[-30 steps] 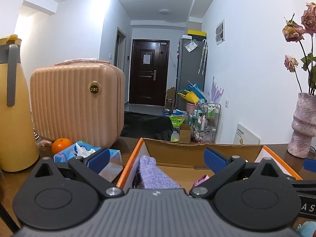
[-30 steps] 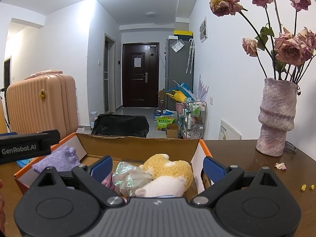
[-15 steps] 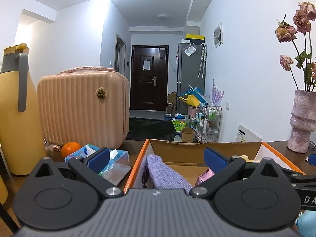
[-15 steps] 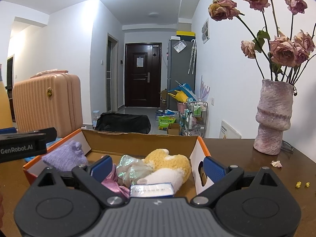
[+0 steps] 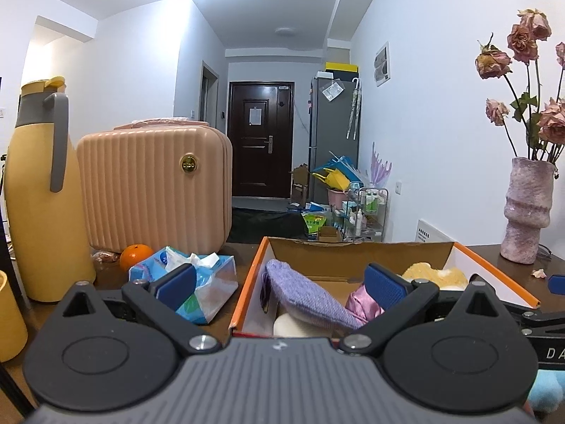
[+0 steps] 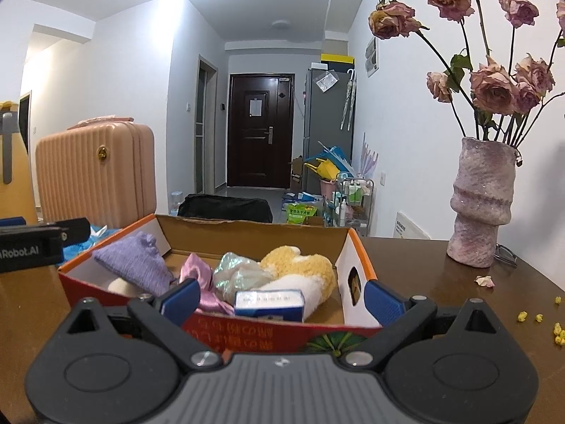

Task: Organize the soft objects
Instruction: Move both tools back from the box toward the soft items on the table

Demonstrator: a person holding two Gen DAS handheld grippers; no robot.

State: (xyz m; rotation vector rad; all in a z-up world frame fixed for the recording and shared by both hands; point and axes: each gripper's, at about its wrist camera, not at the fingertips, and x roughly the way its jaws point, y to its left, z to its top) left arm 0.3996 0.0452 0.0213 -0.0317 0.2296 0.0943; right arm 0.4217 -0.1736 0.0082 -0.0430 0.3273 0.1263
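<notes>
An open cardboard box with orange rims stands on the brown table. It holds a purple knit cloth, a pink satin piece, a shiny crumpled bag, a yellow and white plush and a small blue-white tissue pack. My right gripper is open and empty just in front of the box's near wall. My left gripper is open and empty over the box's left end, above the purple cloth. A light blue soft thing shows at the lower right edge.
A blue tissue packet and an orange lie left of the box. A peach suitcase and a yellow jug stand behind them. A pink vase of dried roses stands at the right, with petals and yellow crumbs nearby.
Both grippers have pulled back and risen from the box, still open. More of the box's inside and its front wall show now, including the small tissue pack.
</notes>
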